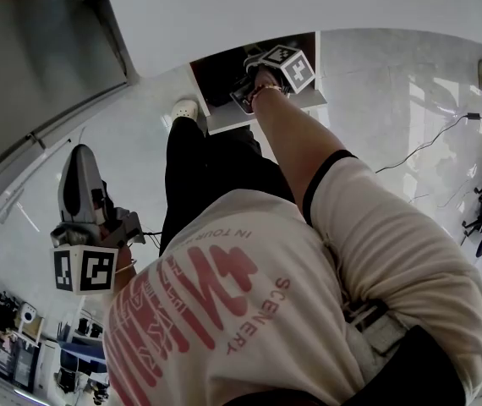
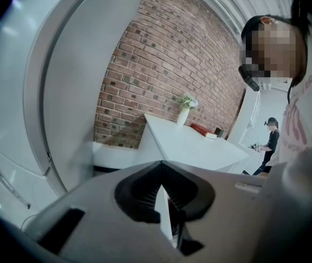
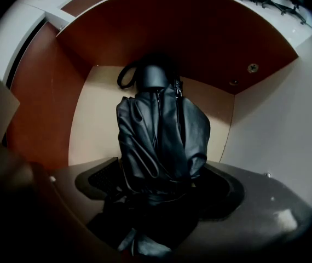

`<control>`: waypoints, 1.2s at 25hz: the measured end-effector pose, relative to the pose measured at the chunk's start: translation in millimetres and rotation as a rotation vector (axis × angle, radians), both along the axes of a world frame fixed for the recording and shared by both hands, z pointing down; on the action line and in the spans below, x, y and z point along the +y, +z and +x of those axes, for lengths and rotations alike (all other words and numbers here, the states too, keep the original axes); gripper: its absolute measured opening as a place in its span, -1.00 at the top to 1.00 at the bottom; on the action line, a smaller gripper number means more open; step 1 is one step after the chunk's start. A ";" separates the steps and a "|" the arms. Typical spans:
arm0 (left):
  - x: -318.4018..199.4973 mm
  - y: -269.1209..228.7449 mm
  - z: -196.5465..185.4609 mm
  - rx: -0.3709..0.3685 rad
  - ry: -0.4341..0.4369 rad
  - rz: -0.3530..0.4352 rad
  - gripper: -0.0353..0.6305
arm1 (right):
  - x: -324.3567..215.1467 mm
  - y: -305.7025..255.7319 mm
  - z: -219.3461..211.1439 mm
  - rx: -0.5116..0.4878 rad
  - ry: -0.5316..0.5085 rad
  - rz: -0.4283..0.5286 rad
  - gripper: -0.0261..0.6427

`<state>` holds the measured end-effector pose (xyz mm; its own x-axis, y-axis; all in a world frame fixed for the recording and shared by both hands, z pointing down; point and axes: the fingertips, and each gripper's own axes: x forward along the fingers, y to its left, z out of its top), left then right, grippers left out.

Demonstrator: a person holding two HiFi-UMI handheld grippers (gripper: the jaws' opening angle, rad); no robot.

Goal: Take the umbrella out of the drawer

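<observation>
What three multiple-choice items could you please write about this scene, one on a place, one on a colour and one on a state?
1. Where is the umbrella?
A. on a chair
B. hanging from a hook
C. inside the open drawer

2. What colour is the umbrella?
A. black
B. red
C. yellow

3. What state is the right gripper in?
A. wide open and empty
B. fingers shut on the umbrella
C. holding a book

Answers:
1 C, as the right gripper view shows the drawer's brown walls and pale floor around the umbrella.
2 A, as its folded fabric and its handle are black.
3 B, as the fabric sits pinched between the two fingers.
</observation>
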<state>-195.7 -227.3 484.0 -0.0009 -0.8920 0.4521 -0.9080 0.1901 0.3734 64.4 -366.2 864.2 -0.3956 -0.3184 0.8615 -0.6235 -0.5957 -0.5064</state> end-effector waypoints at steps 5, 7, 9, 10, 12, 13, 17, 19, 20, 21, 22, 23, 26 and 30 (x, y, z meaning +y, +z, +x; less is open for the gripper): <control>2.8 3.6 -13.5 0.002 -0.025 -0.006 0.88 | 1.4 0.8 -15.3 0.019 0.006 -0.018 -0.42; 3.3 5.3 -12.9 0.001 -0.036 -0.006 0.88 | 2.0 -0.3 -15.9 0.029 0.002 -0.026 -0.41; 3.6 4.7 -10.1 0.004 -0.046 -0.005 0.88 | 2.0 -0.1 -14.8 0.039 -0.001 -0.025 -0.40; 3.9 4.2 -8.0 0.008 -0.048 -0.006 0.88 | 1.7 -0.3 -13.7 0.043 0.000 -0.022 -0.40; 4.7 5.0 -3.2 0.019 -0.051 -0.012 0.88 | 0.8 -0.9 -11.6 0.048 0.004 -0.015 -0.40; 5.4 6.1 -0.7 0.026 -0.051 -0.016 0.88 | 0.8 -1.8 -10.8 0.048 0.006 -0.015 -0.40; 10.0 12.9 5.7 0.046 -0.054 -0.029 0.88 | 1.0 -3.2 -10.2 0.039 0.007 -0.011 -0.40; 12.4 18.0 4.7 0.059 -0.061 -0.036 0.88 | -0.3 0.8 -10.3 0.037 0.009 -0.004 -0.40; 13.5 20.9 4.2 0.065 -0.063 -0.040 0.88 | -1.4 2.2 -10.3 0.038 0.009 0.000 -0.40; 14.3 23.5 3.8 0.071 -0.063 -0.045 0.88 | -2.5 2.4 -10.7 0.040 0.010 0.002 -0.40; 14.7 25.5 3.3 0.074 -0.062 -0.046 0.88 | -3.5 1.8 -11.3 0.042 0.012 0.003 -0.40; 14.8 26.5 2.7 0.076 -0.061 -0.045 0.88 | -4.2 0.9 -12.0 0.046 0.016 0.005 -0.40; 15.9 25.6 1.1 0.082 -0.062 -0.034 0.88 | 0.4 -1.4 -10.9 0.044 0.038 -0.008 -0.25; 16.2 19.1 -1.5 0.086 -0.050 -0.020 0.88 | 6.5 -1.4 -4.7 0.019 0.055 -0.024 0.05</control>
<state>-197.1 -211.1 503.1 -0.0053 -0.8826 0.4700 -0.8621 0.2422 0.4452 59.7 -359.8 862.9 -0.3620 -0.3185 0.8761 -0.5988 -0.6408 -0.4804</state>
